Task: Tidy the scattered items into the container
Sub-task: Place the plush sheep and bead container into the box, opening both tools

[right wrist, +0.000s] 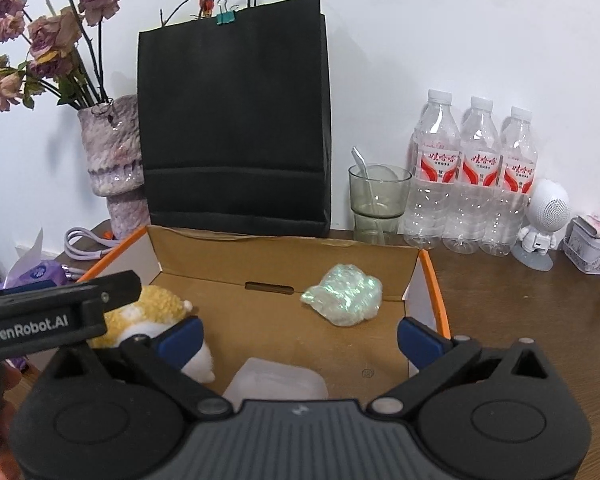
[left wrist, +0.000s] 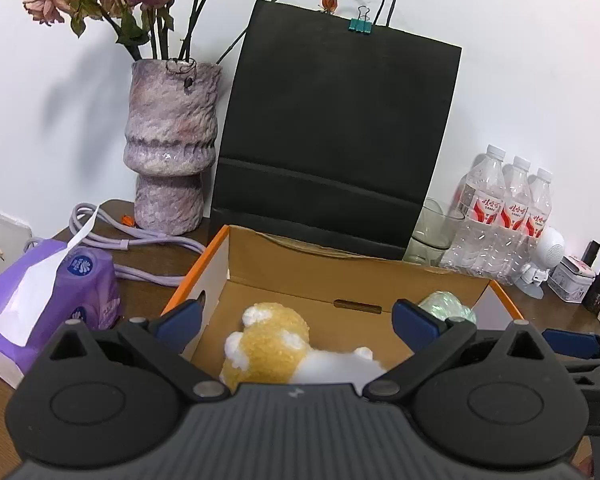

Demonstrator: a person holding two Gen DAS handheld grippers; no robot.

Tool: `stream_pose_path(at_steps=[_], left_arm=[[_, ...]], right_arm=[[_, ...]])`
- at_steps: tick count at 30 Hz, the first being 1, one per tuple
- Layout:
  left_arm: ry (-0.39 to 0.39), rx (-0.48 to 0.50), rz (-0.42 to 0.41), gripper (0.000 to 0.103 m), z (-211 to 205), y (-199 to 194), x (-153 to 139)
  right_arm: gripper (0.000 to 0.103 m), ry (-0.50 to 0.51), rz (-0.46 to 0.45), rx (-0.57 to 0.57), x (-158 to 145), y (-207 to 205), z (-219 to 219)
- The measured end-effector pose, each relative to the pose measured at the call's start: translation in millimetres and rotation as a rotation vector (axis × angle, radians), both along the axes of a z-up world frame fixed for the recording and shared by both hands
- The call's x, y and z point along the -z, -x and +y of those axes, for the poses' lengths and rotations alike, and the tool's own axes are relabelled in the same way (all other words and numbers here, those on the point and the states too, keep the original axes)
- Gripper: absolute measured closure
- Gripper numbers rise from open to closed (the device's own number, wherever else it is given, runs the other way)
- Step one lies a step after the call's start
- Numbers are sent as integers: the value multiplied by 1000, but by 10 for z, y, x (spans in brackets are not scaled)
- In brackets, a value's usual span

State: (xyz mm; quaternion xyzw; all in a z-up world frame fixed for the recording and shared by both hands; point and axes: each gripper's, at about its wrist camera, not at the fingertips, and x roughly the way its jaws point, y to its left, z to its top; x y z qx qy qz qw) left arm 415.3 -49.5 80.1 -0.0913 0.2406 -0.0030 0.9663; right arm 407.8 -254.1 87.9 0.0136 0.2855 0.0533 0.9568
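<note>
Both claws hang wide & empty over the box [right wrist: 432,276], w/ the plush toy [left wrist: 266,344] right under the left claw [left wrist: 296,318], the right claw [right wrist: 298,338] by the shiny lump [right wrist: 344,294].

Left gripper [left wrist: 296,316] jaws spread wide, right gripper [right wrist: 300,336] likewise — both angled downward

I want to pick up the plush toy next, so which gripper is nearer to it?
Left. The open left gripper hangs right over the plush toy in the box. The open right gripper sits further right, toy beside its left finger.
</note>
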Motion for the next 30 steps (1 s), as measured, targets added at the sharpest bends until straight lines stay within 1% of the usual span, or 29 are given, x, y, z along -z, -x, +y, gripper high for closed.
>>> stream_pose_path(at_steps=[8,16,19,22,27,30], left_arm=[[6,5,-30,0,18,90,-113],[59,47,-78,0,109,351,-329],[60,61,-81,0,179,474,-375],[48,62,-80,0,257,619,-393],[43,95,-37,0,395,865,-326],[27,98,-21,0,453,1028,-235]], right_arm=[[0,-17,-2,14,-25,10,-53],[0,-33,-64,2,-255,216,-129],[0,-33,-81,-16,-318,372,-204],[0,0,-84,-23,-318,563,-289],[0,47,-51,-46,-184,923,-466],[0,71,-32,-22,-67,1129,-574]])
